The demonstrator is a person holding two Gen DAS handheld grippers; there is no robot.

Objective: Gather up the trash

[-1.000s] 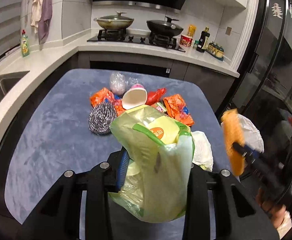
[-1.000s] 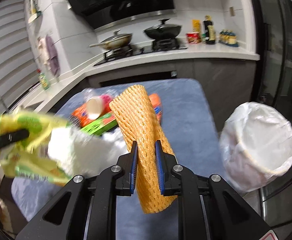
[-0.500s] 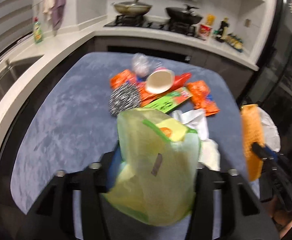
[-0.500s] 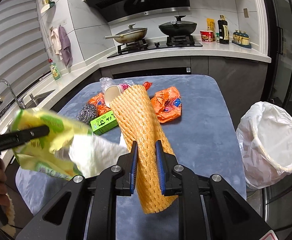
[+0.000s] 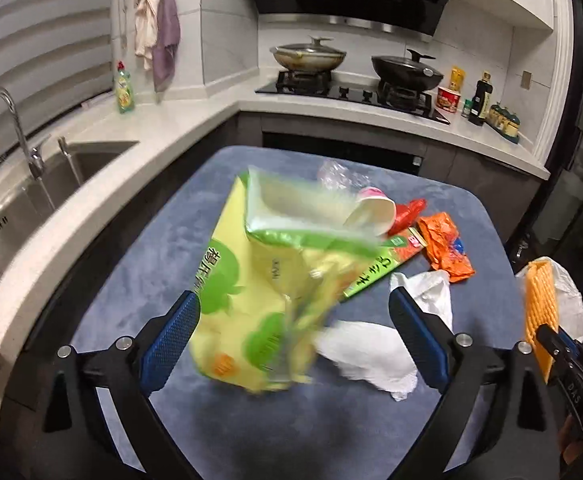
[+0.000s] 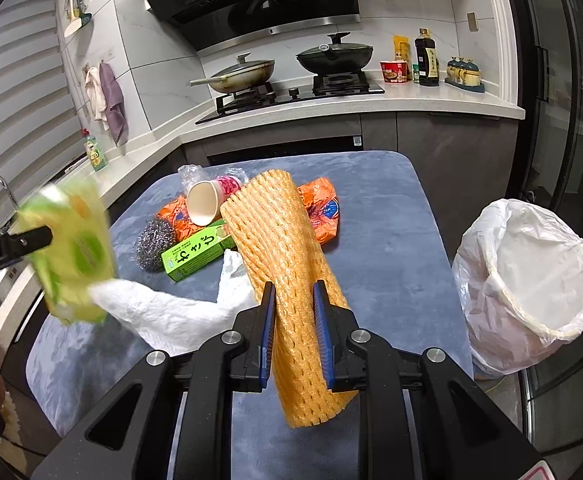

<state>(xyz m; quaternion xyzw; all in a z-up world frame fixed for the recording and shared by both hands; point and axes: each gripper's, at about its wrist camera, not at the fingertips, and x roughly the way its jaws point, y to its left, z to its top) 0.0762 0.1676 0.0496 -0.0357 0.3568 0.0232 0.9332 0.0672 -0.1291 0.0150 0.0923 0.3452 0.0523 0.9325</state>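
My left gripper (image 5: 293,304) is open, its blue pads wide apart. A yellow-green plastic package (image 5: 259,288) lies blurred between them, loose of the pads; it also shows in the right wrist view (image 6: 71,256). My right gripper (image 6: 293,300) is shut on an orange foam net sleeve (image 6: 283,264) and holds it above the blue table. A bin lined with a white bag (image 6: 531,280) stands off the table's right edge. On the table lie a paper cup (image 6: 207,200), a steel scourer (image 6: 155,244), a green box (image 6: 197,254), orange wrappers (image 6: 323,212) and a white bag (image 6: 171,316).
The blue table (image 6: 391,208) stands in a kitchen. A counter with a sink (image 5: 31,200) runs along the left. A stove with two pans (image 6: 291,68) and several bottles are at the back. Dark glass doors (image 6: 571,120) are on the right.
My left gripper has opened and let go of the yellow-green package, which now drops blurred between the pads. The left view has tilted up. My right gripper still holds the foam net.
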